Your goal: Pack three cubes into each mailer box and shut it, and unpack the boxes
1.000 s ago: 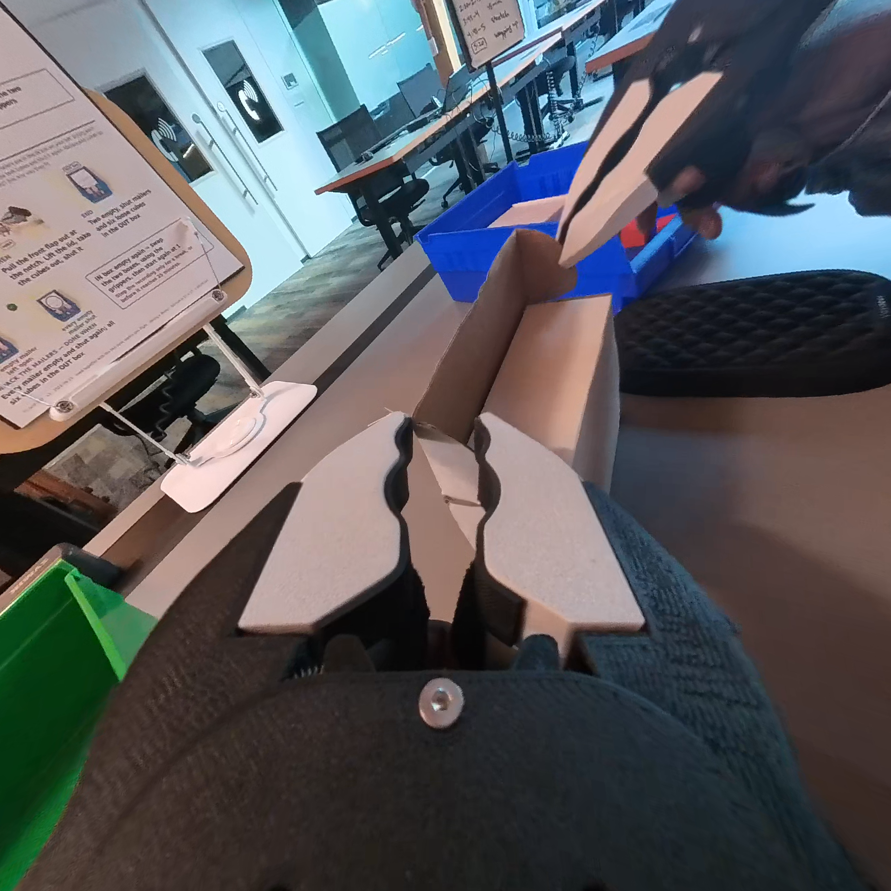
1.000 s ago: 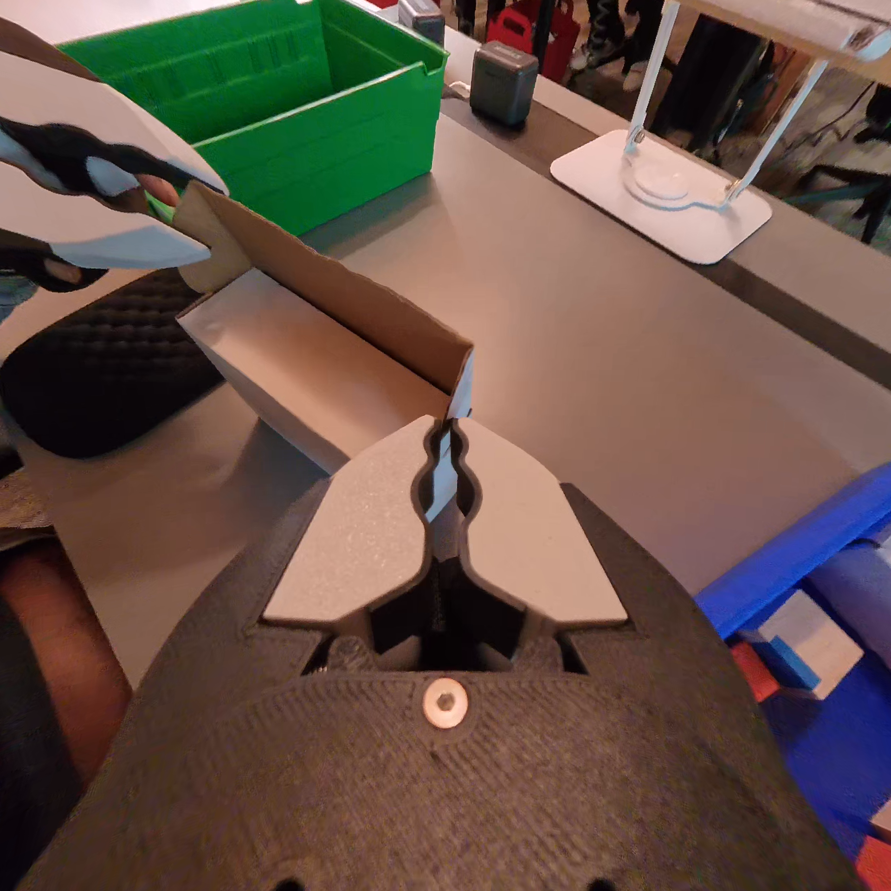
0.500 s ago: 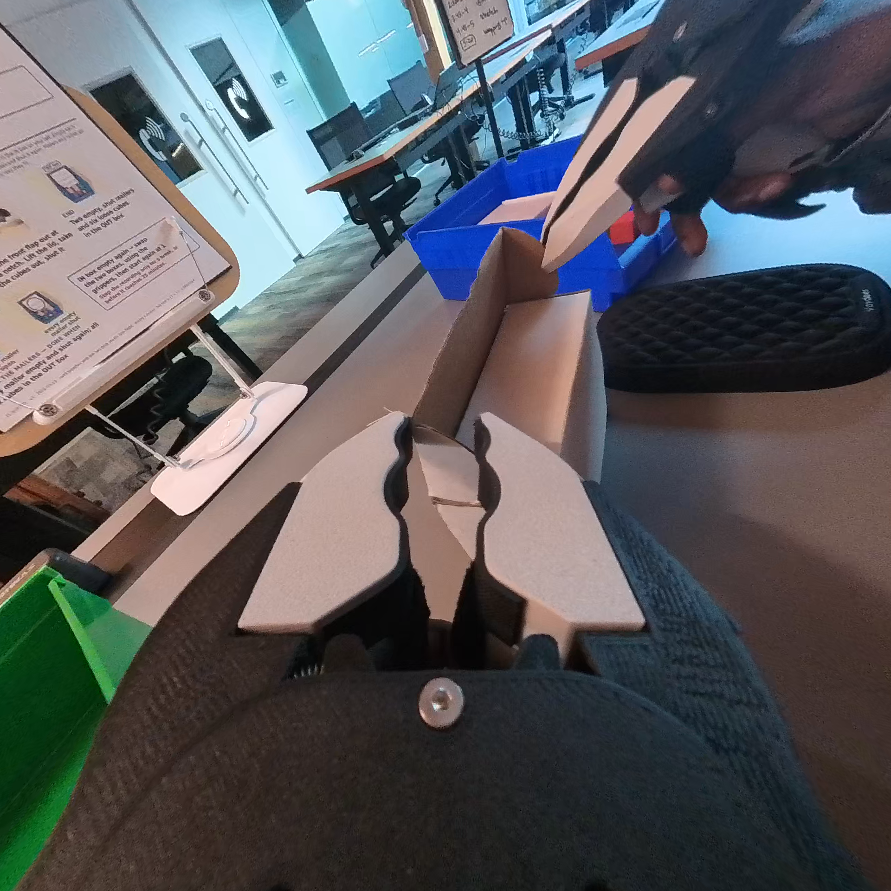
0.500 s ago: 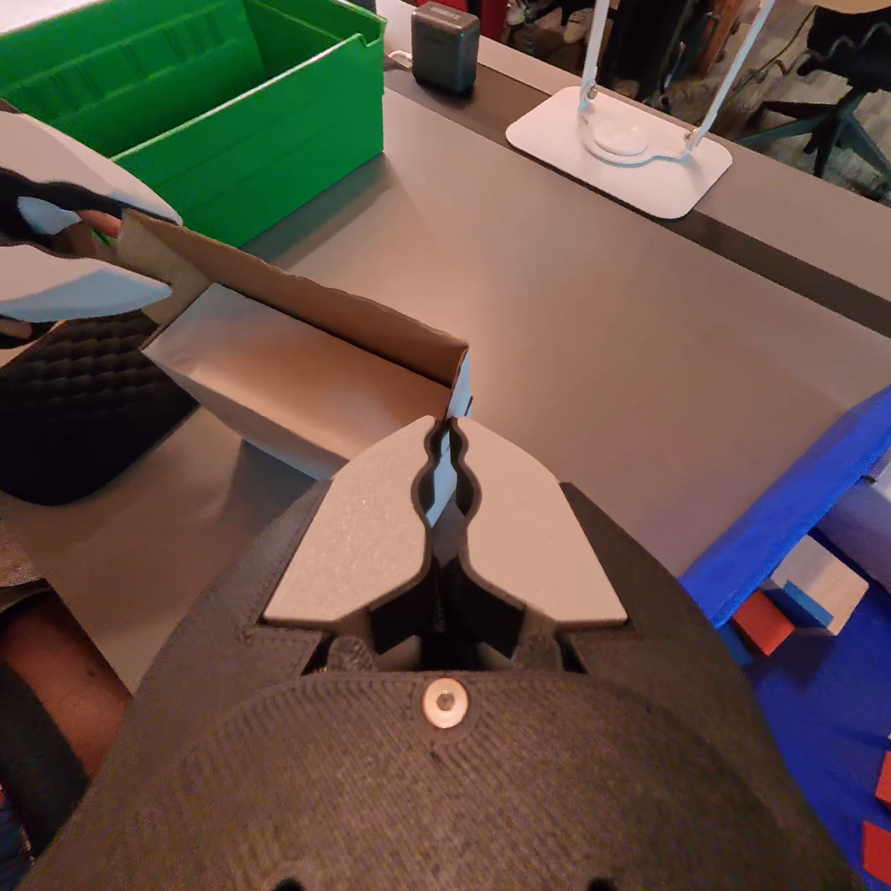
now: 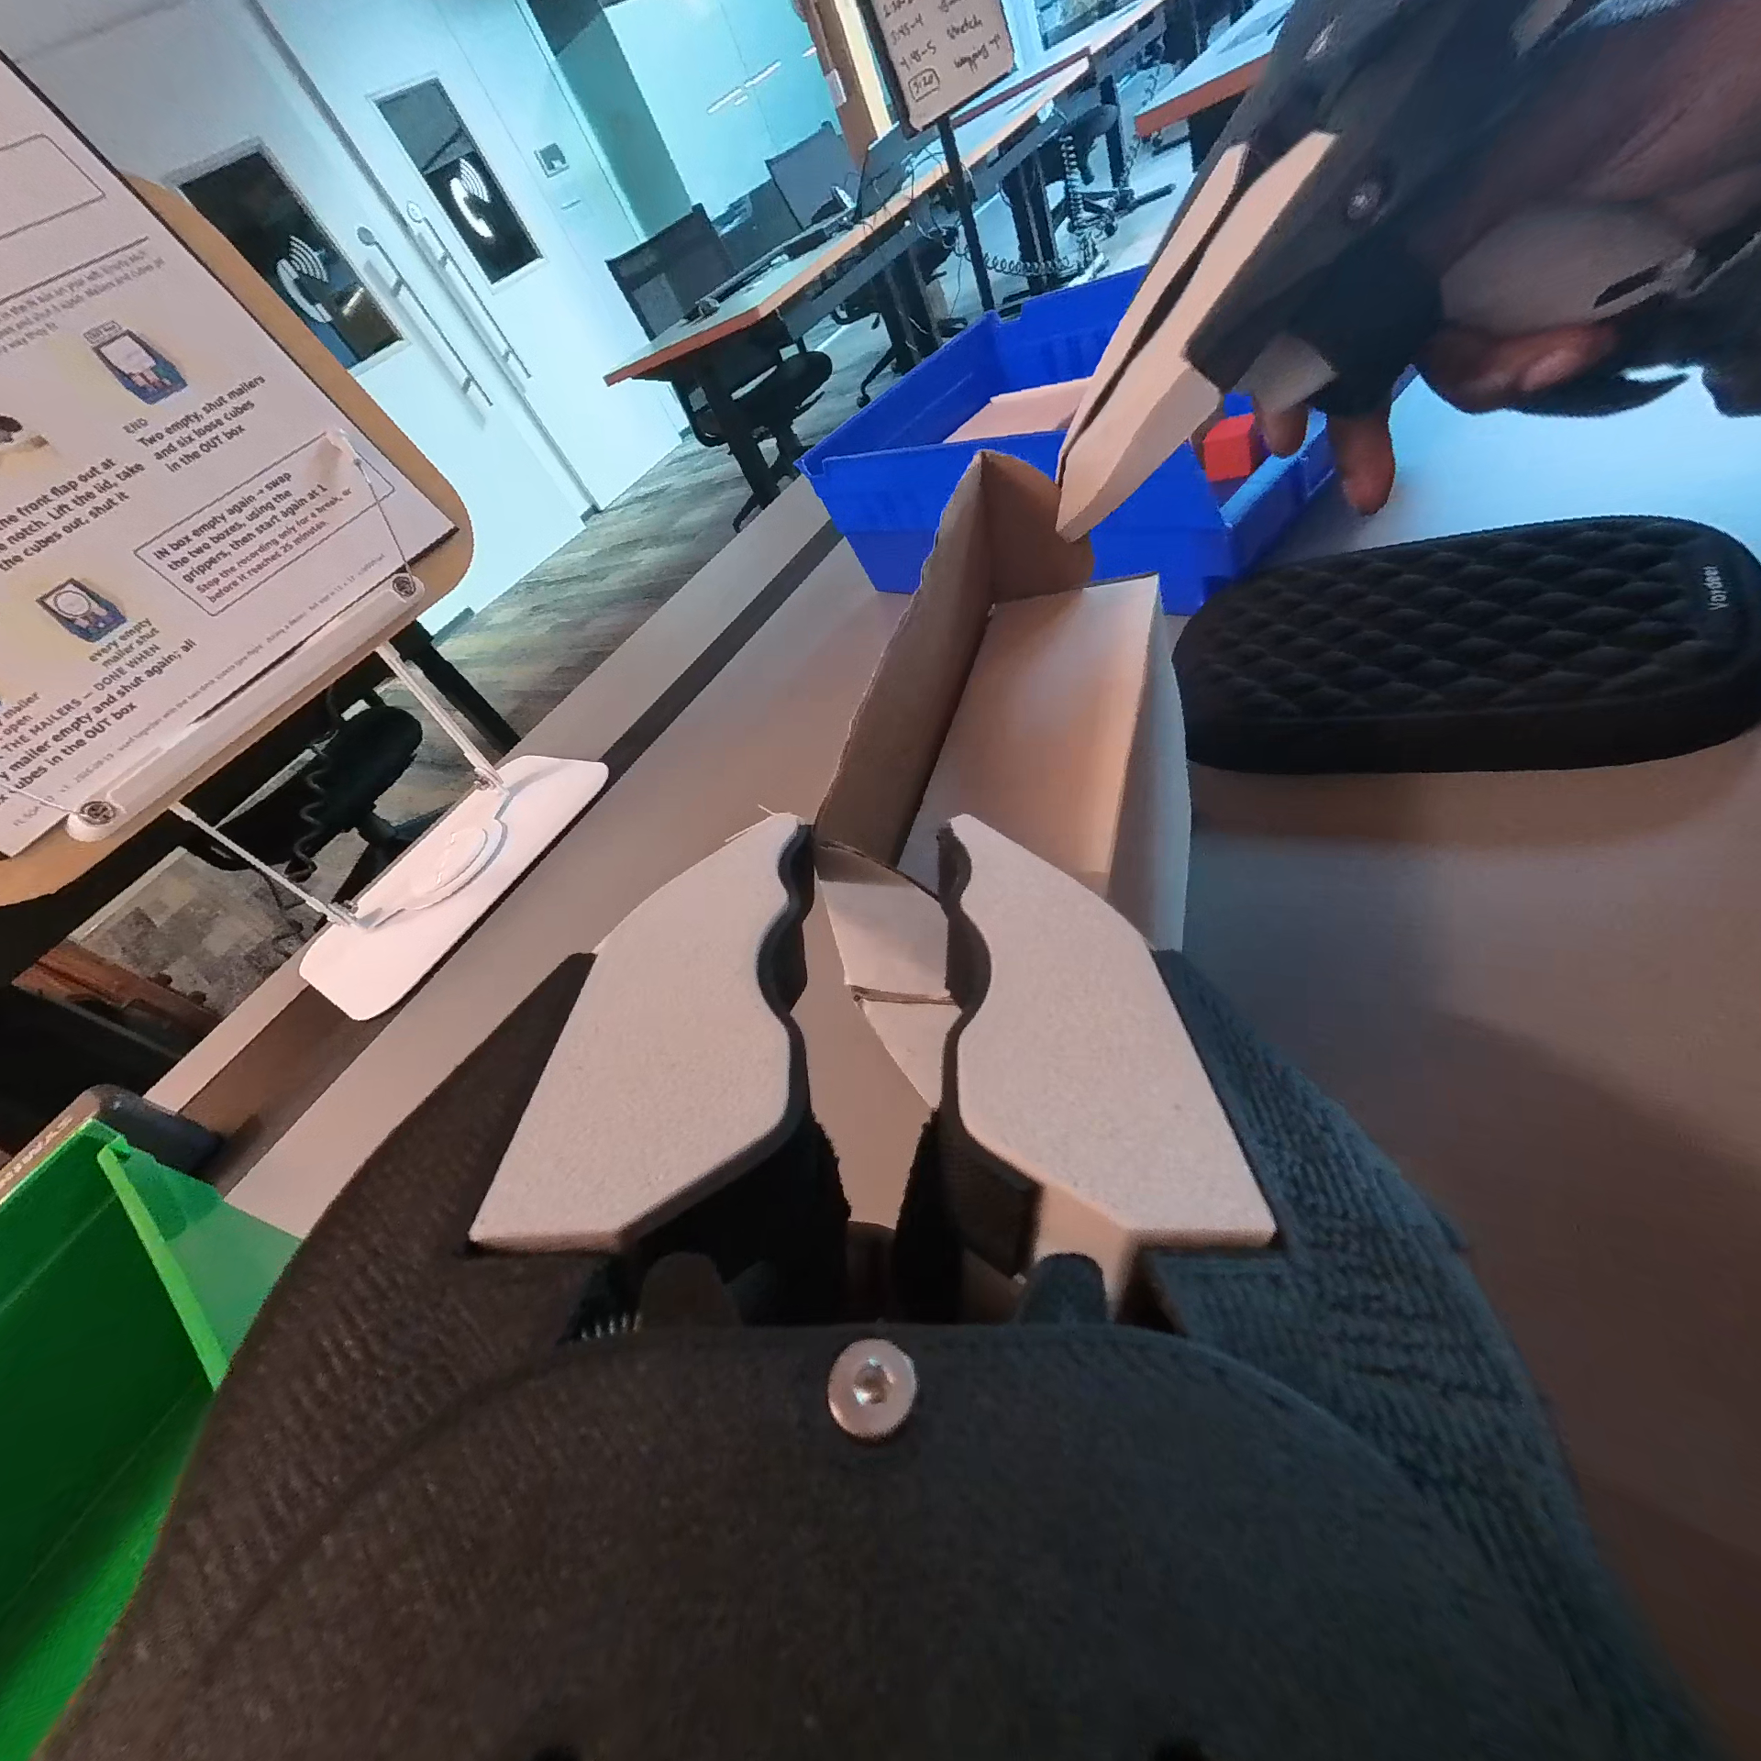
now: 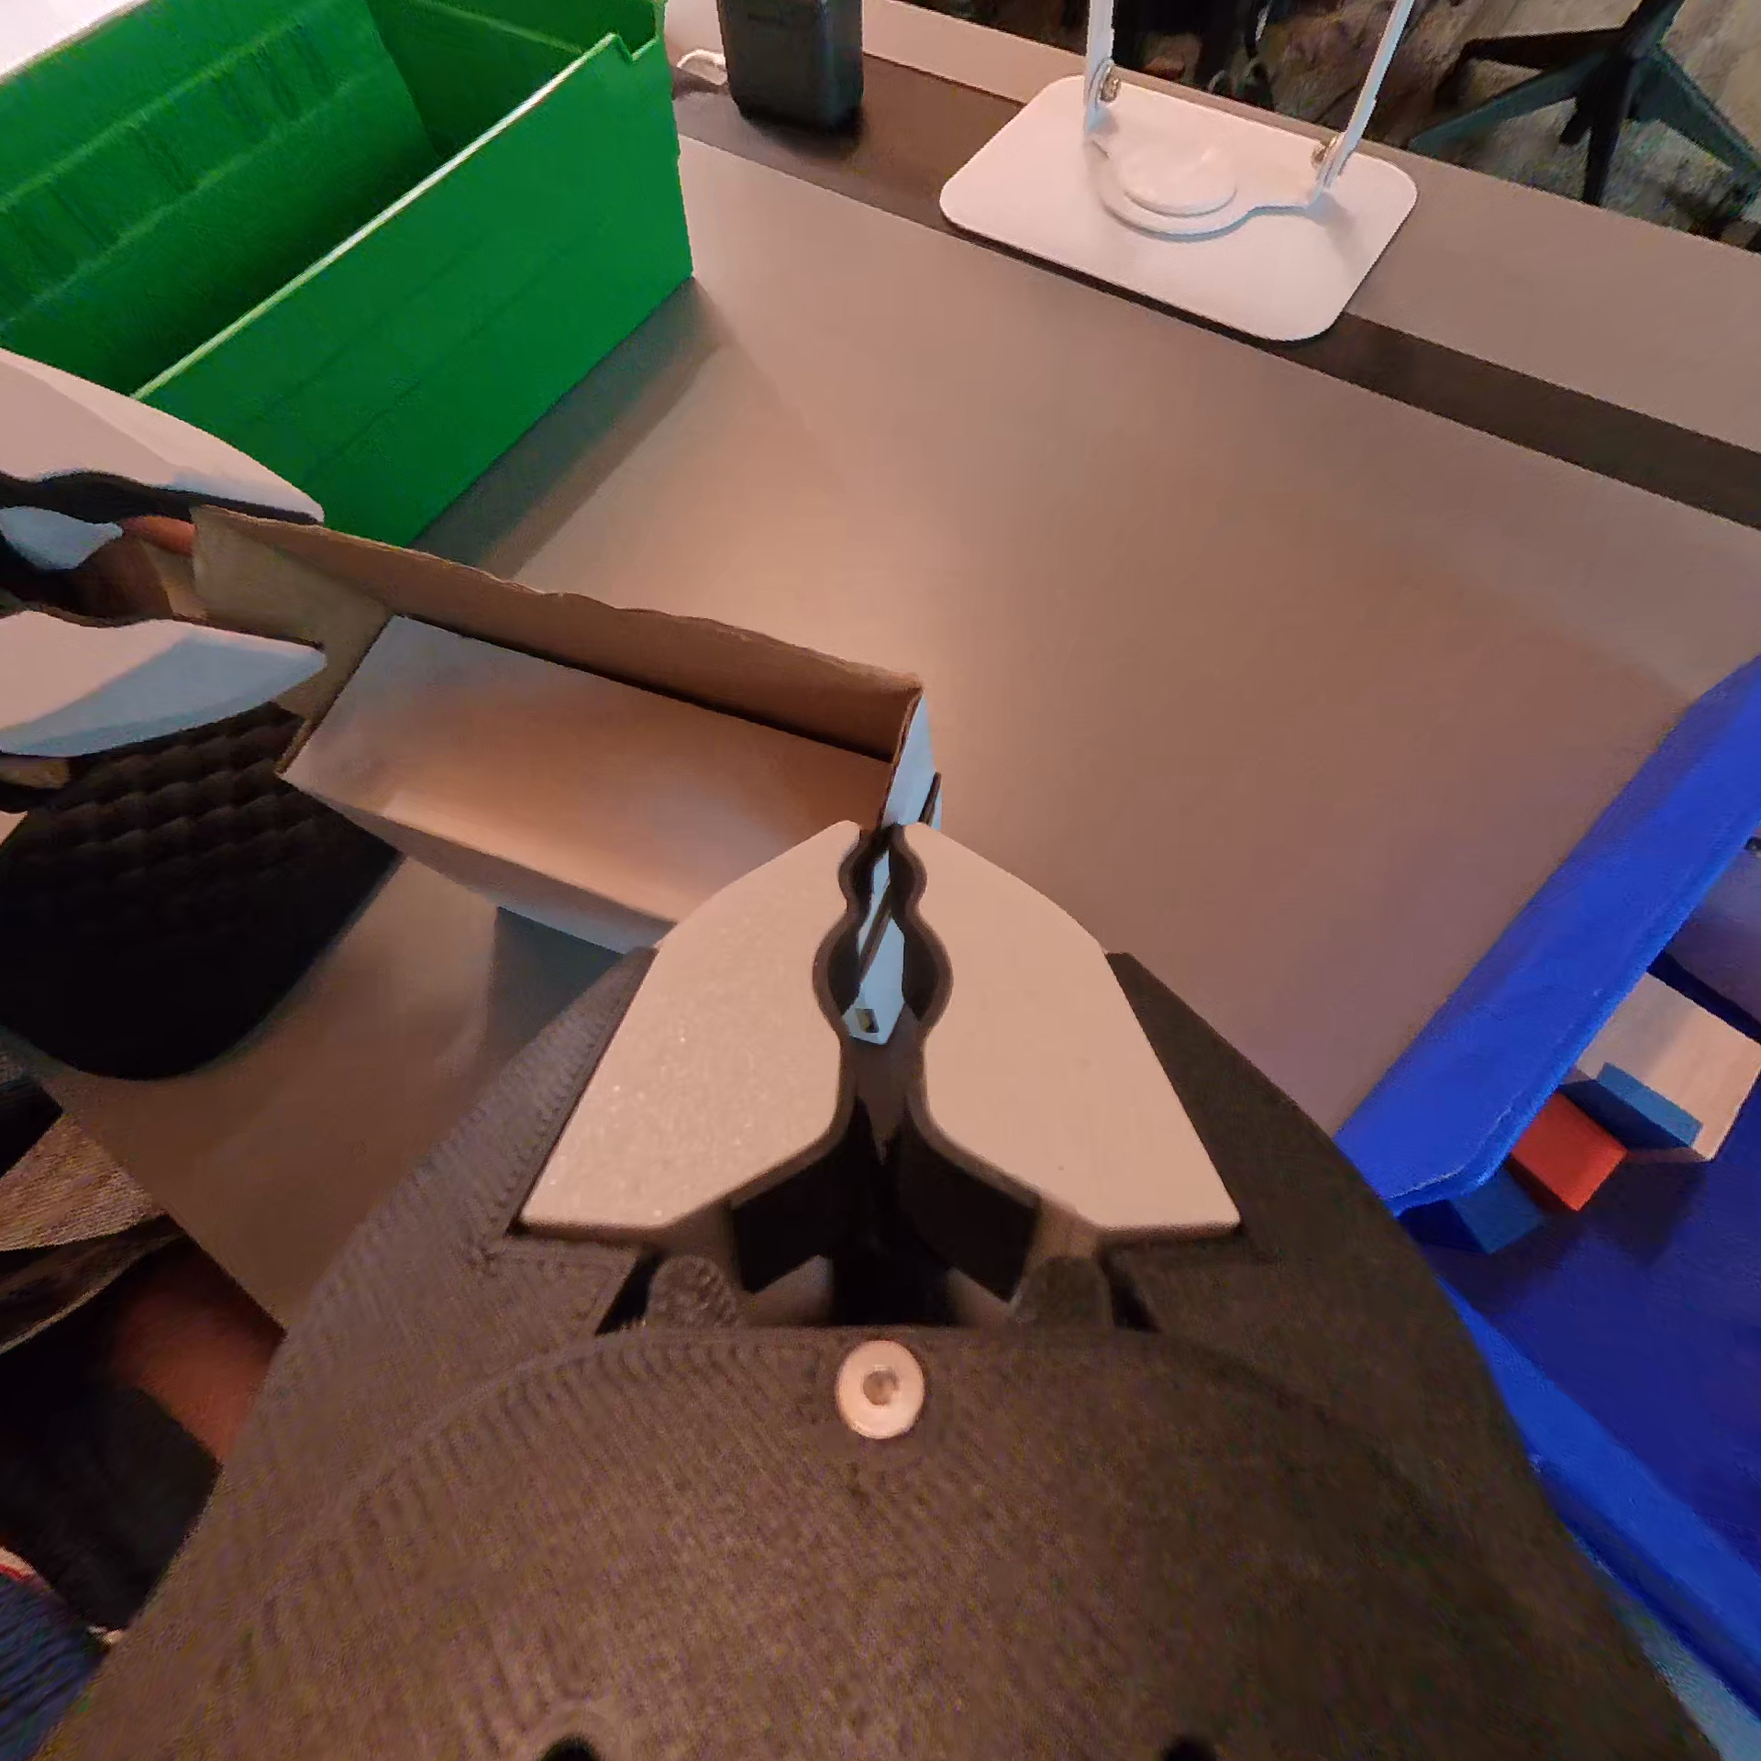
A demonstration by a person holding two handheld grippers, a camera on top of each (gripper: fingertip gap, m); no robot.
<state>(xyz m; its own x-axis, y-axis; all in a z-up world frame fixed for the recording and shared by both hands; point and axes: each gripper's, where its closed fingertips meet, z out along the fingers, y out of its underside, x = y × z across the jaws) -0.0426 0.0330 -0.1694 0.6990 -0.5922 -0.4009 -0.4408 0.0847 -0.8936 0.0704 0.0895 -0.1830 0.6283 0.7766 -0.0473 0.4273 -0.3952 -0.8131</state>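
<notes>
A mailer box, white outside and brown inside (image 5: 1048,724), lies long-ways between my two grippers over the grey table; it also shows in the right wrist view (image 6: 591,791). Its brown flap (image 6: 572,619) stands up along one long side. My left gripper (image 5: 872,848) is shut on the flap's near end, and it shows at the far left of the right wrist view (image 6: 305,581). My right gripper (image 6: 881,834) is shut on the flap's other end, and it shows in the left wrist view (image 5: 1077,515). The inside of the box is hidden.
A blue bin (image 5: 953,476) (image 6: 1620,905) holds a red cube (image 6: 1568,1158), a blue cube (image 6: 1639,1110) and another mailer. A green bin (image 6: 381,286) (image 5: 95,1334) stands at the left end. A black pad (image 5: 1467,638) lies beside the box. An instruction stand's white base (image 6: 1182,200) sits at the far edge. About 12 cm separates my left fingertips from my right.
Both grippers have kept their grip on the flap ends. The box has tipped to lie more level, and the right gripper has risen to look more steeply down.
</notes>
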